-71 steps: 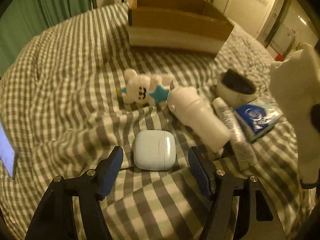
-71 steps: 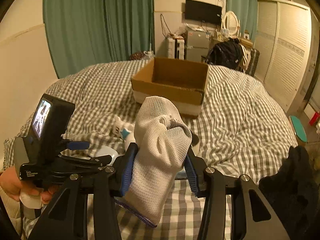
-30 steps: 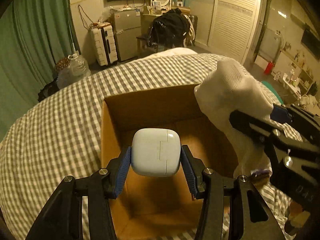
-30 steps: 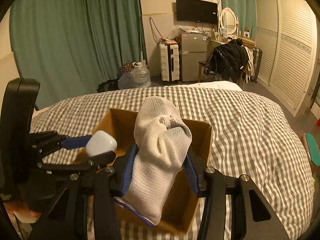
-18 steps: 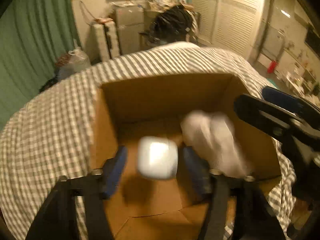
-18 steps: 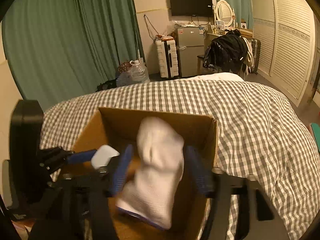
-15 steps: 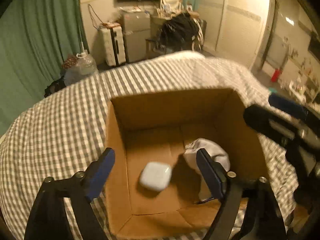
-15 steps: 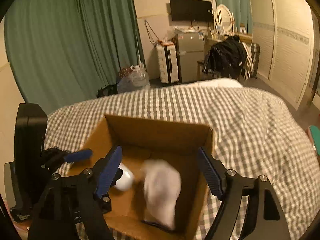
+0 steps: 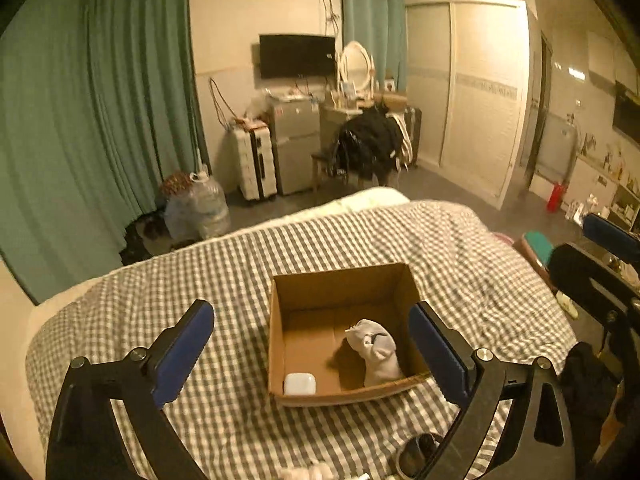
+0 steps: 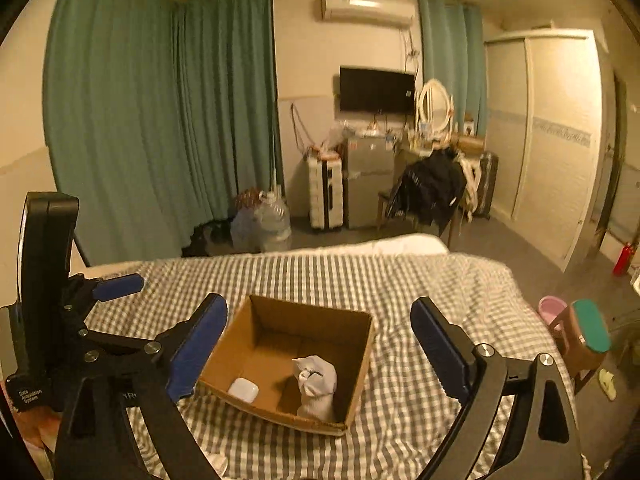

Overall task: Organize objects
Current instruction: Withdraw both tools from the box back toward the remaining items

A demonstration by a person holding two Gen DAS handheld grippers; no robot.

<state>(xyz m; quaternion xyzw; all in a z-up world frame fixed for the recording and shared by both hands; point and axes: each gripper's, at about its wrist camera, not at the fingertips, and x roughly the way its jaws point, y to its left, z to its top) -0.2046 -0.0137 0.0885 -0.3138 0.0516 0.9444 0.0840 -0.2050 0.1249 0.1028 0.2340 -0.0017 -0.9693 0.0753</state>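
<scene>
An open cardboard box (image 9: 340,280) (image 10: 362,356) sits on the checked bed cover. Inside it lie a white earbud case (image 9: 299,384) (image 10: 243,390) at the near left and a balled white sock (image 9: 376,350) (image 10: 316,384) at the right. My left gripper (image 9: 312,344) is open and empty, raised above and in front of the box. My right gripper (image 10: 320,344) is open and empty too, also above the box. The left gripper shows at the left of the right wrist view (image 10: 116,286).
The grey checked bed cover (image 9: 224,280) spreads around the box. A dark cup (image 9: 420,450) and a white item (image 9: 308,472) lie at the near edge. Beyond the bed stand green curtains (image 10: 160,120), a suitcase (image 9: 256,164), a chair with dark clothes (image 9: 368,144) and a wardrobe (image 9: 480,88).
Both grippers opened over the box and dropped the earbud case and the sock into it. Both then pulled up and back, so the box looks smaller.
</scene>
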